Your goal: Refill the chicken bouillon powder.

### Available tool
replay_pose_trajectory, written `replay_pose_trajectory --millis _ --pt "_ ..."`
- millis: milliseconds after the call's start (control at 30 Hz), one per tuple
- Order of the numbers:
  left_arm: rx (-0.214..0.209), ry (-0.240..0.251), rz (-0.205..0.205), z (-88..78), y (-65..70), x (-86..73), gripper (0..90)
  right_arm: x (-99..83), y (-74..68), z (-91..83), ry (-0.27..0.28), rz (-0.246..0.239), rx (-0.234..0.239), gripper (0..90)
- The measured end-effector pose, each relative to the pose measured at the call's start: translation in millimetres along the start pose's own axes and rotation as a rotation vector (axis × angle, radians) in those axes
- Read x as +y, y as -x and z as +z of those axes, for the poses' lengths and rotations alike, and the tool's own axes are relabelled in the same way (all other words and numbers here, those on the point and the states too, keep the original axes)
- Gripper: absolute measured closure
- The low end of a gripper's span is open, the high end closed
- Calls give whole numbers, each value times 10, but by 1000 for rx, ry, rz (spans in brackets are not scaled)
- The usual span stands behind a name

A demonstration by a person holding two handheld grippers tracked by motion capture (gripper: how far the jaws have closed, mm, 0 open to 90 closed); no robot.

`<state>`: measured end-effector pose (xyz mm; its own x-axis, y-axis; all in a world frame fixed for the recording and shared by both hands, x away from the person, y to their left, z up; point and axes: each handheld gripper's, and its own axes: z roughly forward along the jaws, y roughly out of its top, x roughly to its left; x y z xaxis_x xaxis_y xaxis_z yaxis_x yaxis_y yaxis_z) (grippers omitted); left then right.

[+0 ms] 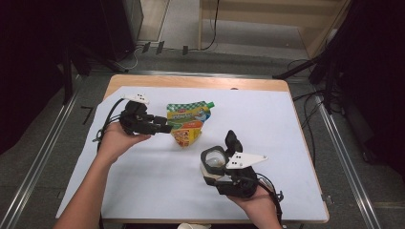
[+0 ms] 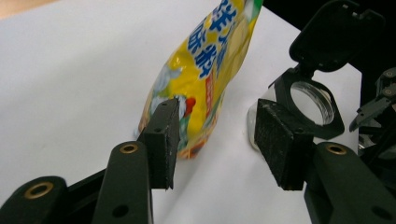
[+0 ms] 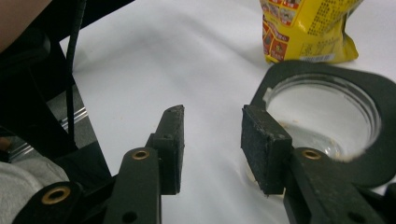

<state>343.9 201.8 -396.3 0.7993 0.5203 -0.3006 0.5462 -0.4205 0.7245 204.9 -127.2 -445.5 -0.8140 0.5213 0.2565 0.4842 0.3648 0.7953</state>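
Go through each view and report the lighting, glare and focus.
High view: evenly lit white table cover, dark surroundings, slightly soft. Left gripper view: pouch and tool pads sharp, white cover nearly blown out. Right gripper view: glass jar rim close and blurred, pouch print readable.

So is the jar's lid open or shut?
Open. The jar's black flip lid stands tipped back, and you can see straight into its glass mouth.

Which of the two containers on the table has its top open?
The clear jar by the right gripper: its black flip lid stands up. The yellow pouch is still capped.
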Motion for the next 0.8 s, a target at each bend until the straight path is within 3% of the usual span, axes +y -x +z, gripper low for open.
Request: replay_pose_trajectory --millis 433,800 --pt "14 -56 42 317 -42 209 545 291 5 252 -16 -15 -14 592" --pt "-3 -35 24 425 -67 205 724 376 52 535 -27 -12 -12 589"
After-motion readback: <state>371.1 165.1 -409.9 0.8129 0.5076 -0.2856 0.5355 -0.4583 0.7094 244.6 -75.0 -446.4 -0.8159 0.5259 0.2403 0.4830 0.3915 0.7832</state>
